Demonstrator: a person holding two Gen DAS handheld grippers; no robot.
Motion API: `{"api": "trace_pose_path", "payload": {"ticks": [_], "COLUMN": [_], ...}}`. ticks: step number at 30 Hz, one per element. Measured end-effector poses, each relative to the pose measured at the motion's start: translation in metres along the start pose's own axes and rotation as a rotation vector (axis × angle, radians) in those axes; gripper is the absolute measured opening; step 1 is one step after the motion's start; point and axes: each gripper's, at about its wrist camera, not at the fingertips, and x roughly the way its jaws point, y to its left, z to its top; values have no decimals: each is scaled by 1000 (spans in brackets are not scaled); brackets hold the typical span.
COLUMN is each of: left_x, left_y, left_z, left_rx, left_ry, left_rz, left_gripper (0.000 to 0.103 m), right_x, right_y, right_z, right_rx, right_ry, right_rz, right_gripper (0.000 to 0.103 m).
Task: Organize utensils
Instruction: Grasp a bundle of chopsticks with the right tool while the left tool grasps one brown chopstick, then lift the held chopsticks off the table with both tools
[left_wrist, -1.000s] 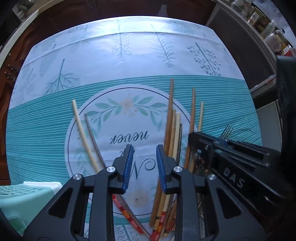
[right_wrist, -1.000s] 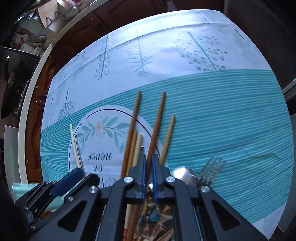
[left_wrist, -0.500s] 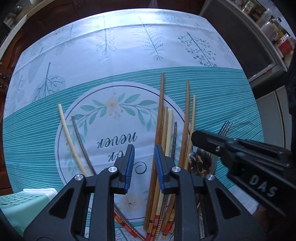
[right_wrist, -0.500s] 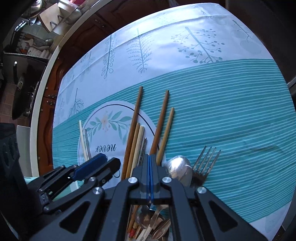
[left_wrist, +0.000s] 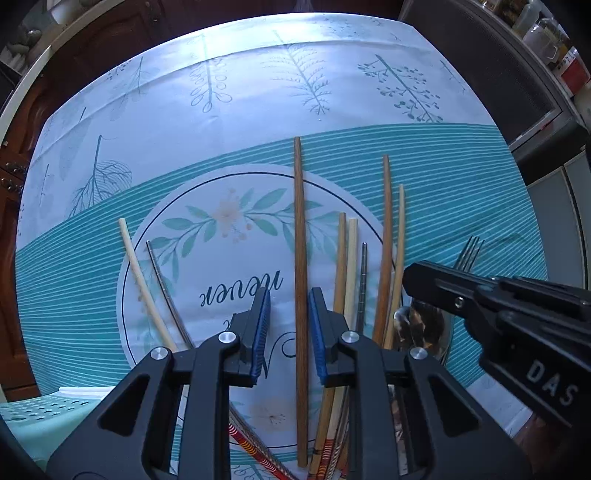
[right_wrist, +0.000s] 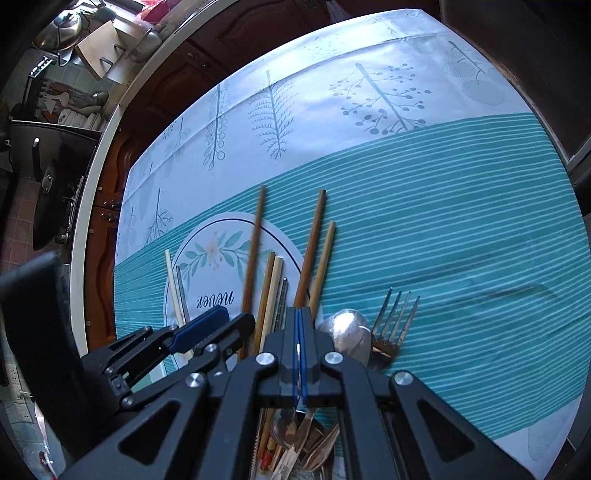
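Several chopsticks lie on the teal and white tablecloth (left_wrist: 258, 110). My left gripper (left_wrist: 289, 317) is open, its blue pads either side of a long dark wooden chopstick (left_wrist: 300, 258); I cannot tell whether they touch it. A cream chopstick (left_wrist: 144, 291) and a metal one (left_wrist: 164, 288) lie to the left. My right gripper (right_wrist: 298, 332) is shut, with a thin metal strip showing between its pads, above a pile of spoons (right_wrist: 347, 332) and a fork (right_wrist: 395, 317). What it holds I cannot tell. It also shows in the left wrist view (left_wrist: 417, 275).
A pale green perforated basket (left_wrist: 40, 413) sits at the near left. More chopsticks (left_wrist: 386, 240) lie right of the dark one. A dark cabinet (left_wrist: 480, 62) stands past the table's right edge. Kitchen clutter (right_wrist: 74, 33) lies beyond the far left edge.
My left gripper has moved right, and the long dark chopstick now lies between its pads. My right gripper has closed from a narrow gap to fully shut.
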Motion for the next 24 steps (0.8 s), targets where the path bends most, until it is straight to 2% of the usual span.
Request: {"api": "trace_pose_path", "payload": {"ticks": [5,11,19,24], "left_x": [0,-2,-4,-5], "left_y": [3,21,36,41], "left_z": [-2,-9,-16,-18], "left_rx": [-13,-41,-62,-60], "left_ry": [4,4,0,-5], "left_rz": [-5,-43,-82,-95], "left_gripper": [13,6,6,6], "right_x": [8,15,19,16], "right_y": [2,4,17,26], "right_z": [4,12,15,19], "right_rx": [3,17,-13,-13], "right_ry": [8,10,2,-22], "right_rz": [-15,-45,-125,-132], "right_gripper": [2,17,18,17]}}
